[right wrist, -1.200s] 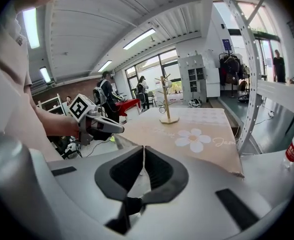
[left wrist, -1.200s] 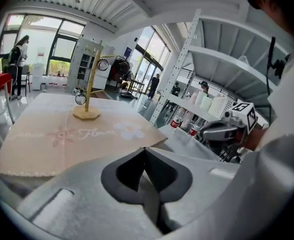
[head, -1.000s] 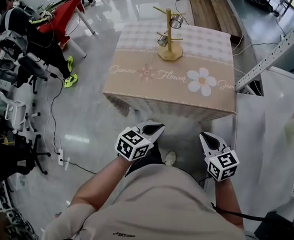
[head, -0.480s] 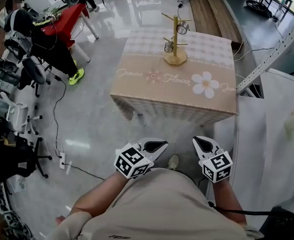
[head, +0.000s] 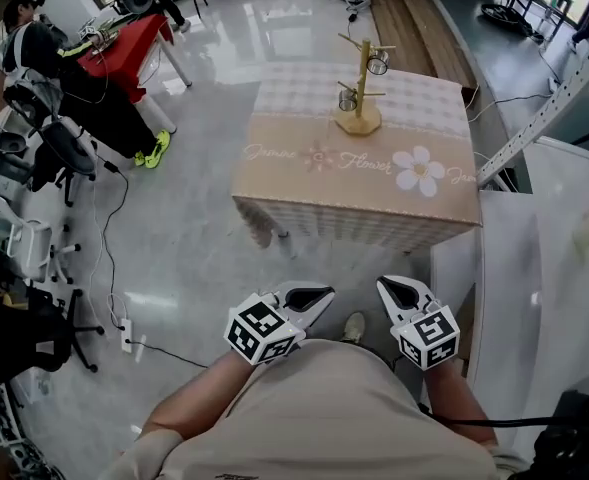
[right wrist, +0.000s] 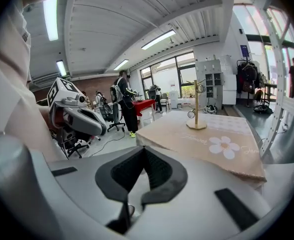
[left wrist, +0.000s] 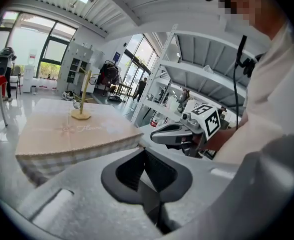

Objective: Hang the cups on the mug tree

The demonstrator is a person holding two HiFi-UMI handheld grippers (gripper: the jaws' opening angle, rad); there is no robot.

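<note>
A yellow wooden mug tree (head: 363, 83) stands on the far half of the table (head: 304, 183). One metal cup (head: 378, 64) hangs on an upper right peg, another cup (head: 348, 99) hangs lower on the left. Both grippers are held close to the person's body, well short of the table. My left gripper (head: 321, 295) is shut with nothing in it, and my right gripper (head: 386, 287) is shut and empty too. The mug tree (left wrist: 82, 99) shows far off in the left gripper view, and the mug tree (right wrist: 196, 109) in the right gripper view.
The table wears a beige cloth with a white flower (head: 419, 170). A person (head: 44, 53) sits at a red table (head: 124, 33) at the far left, among office chairs (head: 24, 233) and floor cables. A white shelf frame (head: 544, 108) stands at the right.
The person has stepped back, so the table and mug tree sit farther off and higher in the head view. Both grippers came lower and closer to the body.
</note>
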